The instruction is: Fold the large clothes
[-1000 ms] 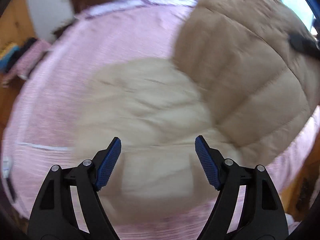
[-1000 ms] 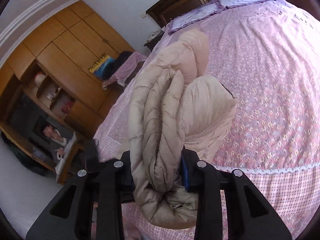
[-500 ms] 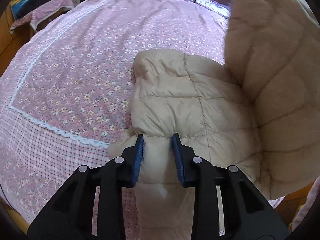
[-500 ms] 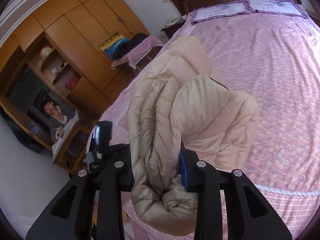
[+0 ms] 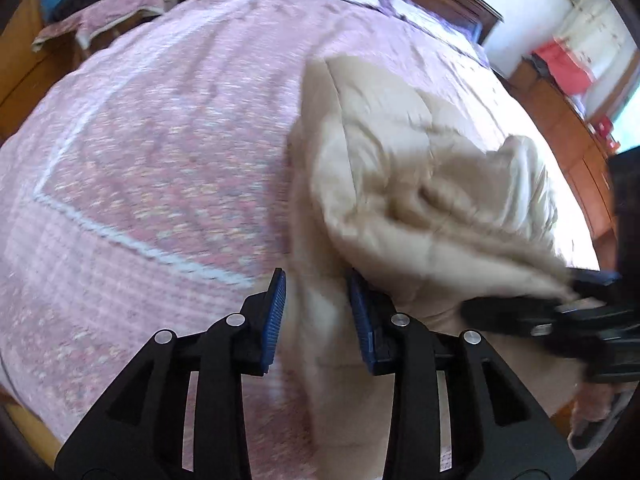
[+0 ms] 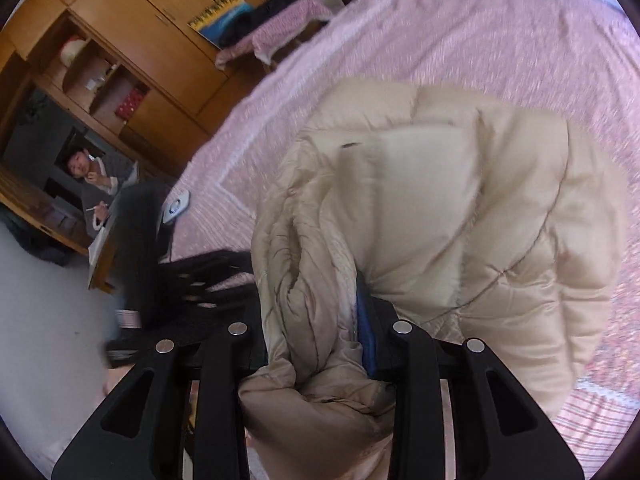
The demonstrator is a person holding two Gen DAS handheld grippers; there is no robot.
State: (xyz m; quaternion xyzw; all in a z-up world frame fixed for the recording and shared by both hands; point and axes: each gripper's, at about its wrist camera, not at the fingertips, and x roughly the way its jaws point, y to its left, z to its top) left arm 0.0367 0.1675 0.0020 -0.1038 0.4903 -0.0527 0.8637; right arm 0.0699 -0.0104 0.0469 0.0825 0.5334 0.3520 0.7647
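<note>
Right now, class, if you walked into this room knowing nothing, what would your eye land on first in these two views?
The bulky beige puffer jacket fills the middle, bunched and hanging over the near edge of the pink floral bedspread. Next come the two black tools: the right hand-held gripper clamped on a thick wad of jacket, and the left hand-held gripper closed on another fold. Off to the side, the wooden wardrobe stands out.
</note>
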